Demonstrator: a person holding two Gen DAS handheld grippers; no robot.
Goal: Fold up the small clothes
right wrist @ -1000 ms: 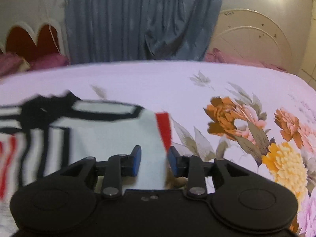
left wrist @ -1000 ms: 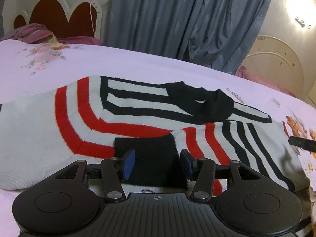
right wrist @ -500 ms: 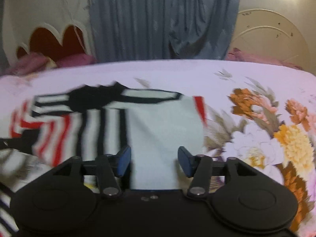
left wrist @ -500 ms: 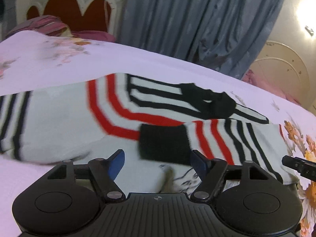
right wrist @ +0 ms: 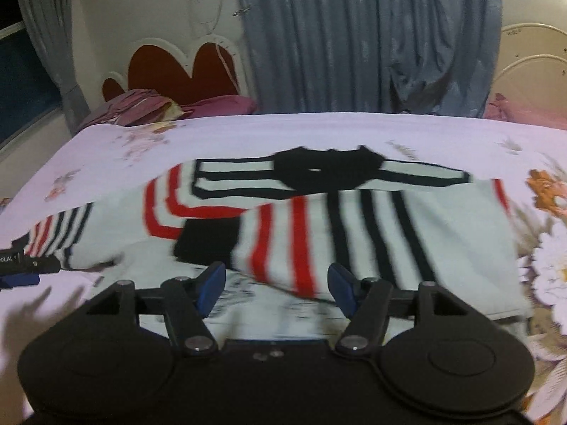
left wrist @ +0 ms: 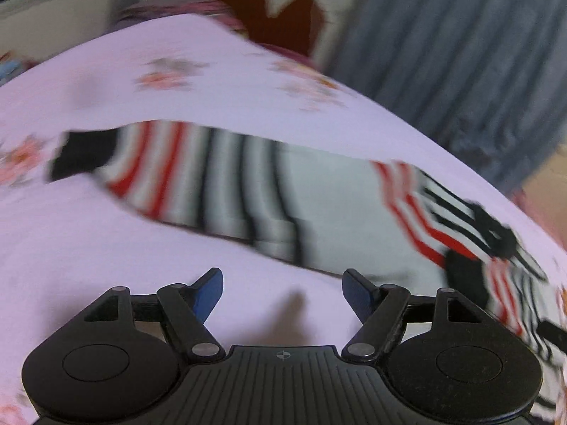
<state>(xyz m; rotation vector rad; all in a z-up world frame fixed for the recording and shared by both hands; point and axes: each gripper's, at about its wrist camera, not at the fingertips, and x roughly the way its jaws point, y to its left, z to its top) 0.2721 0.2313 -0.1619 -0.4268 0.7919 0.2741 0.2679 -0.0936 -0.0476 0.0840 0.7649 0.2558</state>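
A small white sweater (right wrist: 443, 233) with red and black stripes and a black collar (right wrist: 329, 170) lies on the bed. Its right sleeve is folded across the body, black cuff (right wrist: 209, 244) near the middle. Its left sleeve (left wrist: 198, 180) stretches out flat to the left, black cuff (left wrist: 81, 156) at its end. My left gripper (left wrist: 282, 292) is open and empty above bare sheet just in front of that sleeve; it also shows in the right wrist view (right wrist: 24, 269). My right gripper (right wrist: 276, 287) is open and empty above the sweater's near hem.
The bed has a pale lilac sheet (right wrist: 248, 131) with orange and white flowers at the right (right wrist: 545, 191). A red and white headboard (right wrist: 184, 67) and purple pillows (right wrist: 149, 106) lie at the far end. Grey curtains (right wrist: 372, 35) hang behind.
Both grippers have let go of the folded sleeve and opened. My left gripper has swung left toward the outstretched sleeve. My right gripper has pulled back and turned left to face the sweater.
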